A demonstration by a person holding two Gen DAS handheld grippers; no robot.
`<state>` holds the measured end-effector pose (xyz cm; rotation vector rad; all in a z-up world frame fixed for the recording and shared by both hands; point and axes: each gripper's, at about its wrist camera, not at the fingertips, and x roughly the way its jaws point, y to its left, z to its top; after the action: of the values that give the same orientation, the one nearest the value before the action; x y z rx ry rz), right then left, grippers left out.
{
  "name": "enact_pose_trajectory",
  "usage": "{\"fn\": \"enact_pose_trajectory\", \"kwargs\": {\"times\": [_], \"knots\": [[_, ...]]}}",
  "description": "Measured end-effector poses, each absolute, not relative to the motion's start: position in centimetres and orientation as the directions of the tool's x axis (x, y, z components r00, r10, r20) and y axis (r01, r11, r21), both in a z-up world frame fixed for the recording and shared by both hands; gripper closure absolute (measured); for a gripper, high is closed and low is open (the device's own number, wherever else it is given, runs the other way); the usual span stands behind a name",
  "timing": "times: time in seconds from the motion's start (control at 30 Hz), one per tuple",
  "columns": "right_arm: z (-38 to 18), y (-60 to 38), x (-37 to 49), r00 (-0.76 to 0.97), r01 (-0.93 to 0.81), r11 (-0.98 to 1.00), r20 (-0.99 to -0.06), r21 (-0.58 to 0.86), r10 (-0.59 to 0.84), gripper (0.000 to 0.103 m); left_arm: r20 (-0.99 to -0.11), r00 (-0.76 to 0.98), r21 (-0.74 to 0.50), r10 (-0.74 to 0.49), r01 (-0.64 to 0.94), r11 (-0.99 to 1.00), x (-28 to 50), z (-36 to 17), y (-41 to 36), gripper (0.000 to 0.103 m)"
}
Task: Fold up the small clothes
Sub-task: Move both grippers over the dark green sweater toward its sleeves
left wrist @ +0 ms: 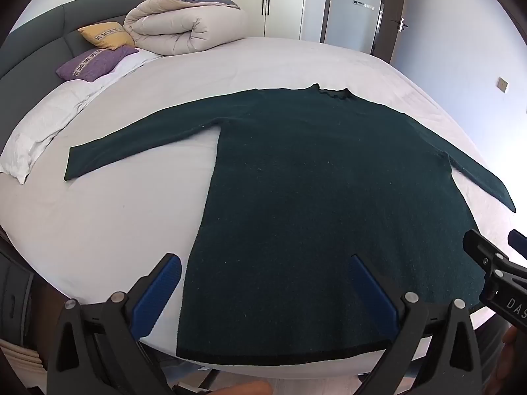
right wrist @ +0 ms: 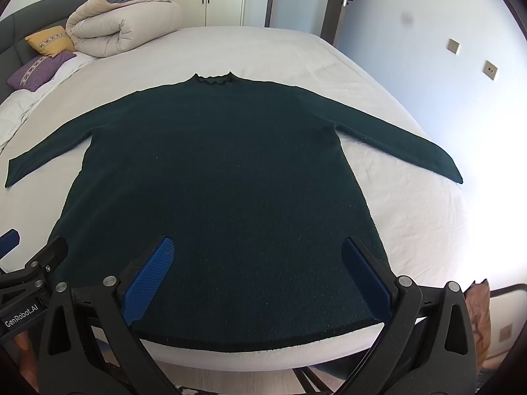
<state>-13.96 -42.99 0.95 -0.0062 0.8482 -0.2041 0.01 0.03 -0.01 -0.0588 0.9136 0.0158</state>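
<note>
A dark green long-sleeved sweater (left wrist: 313, 191) (right wrist: 224, 177) lies flat on the white bed (left wrist: 108, 230) (right wrist: 411, 230), collar at the far side, both sleeves spread out, black-trimmed hem at the near edge. My left gripper (left wrist: 266, 279) hovers wide open above the hem's left part, with nothing between its blue pads. Over the hem's middle and right part my right gripper (right wrist: 257, 263) also stands wide open and holds nothing. Each gripper shows at the edge of the other's view: the right gripper (left wrist: 494, 263) and the left gripper (right wrist: 29, 263).
A rolled beige duvet (left wrist: 187, 23) (right wrist: 122, 23) sits at the head of the bed beside a yellow cushion (left wrist: 105, 34) and a purple cushion (left wrist: 95, 62). A white pillow (left wrist: 42, 131) lies on the left. Wardrobe doors and a door stand behind the bed.
</note>
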Motion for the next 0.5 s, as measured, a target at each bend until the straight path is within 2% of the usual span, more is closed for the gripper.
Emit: {"fn": "enact_pose_trajectory", "kwargs": {"times": [0.33,0.5], "knots": [[0.7,-43.3,-14.2,0.646,0.179,0.982,-0.744,-0.068,-0.169,0.000,-0.769,0.639,-0.056,-0.027,-0.025,0.998,0.1,0.1,-0.2,0.000],[1.4,-47.2,-14.5,0.704,0.184,0.980,-0.706,0.074,-0.079,0.000,-0.763,0.647,-0.034,-0.021,-0.007,0.999,0.0,0.2,-0.5,0.000]]}}
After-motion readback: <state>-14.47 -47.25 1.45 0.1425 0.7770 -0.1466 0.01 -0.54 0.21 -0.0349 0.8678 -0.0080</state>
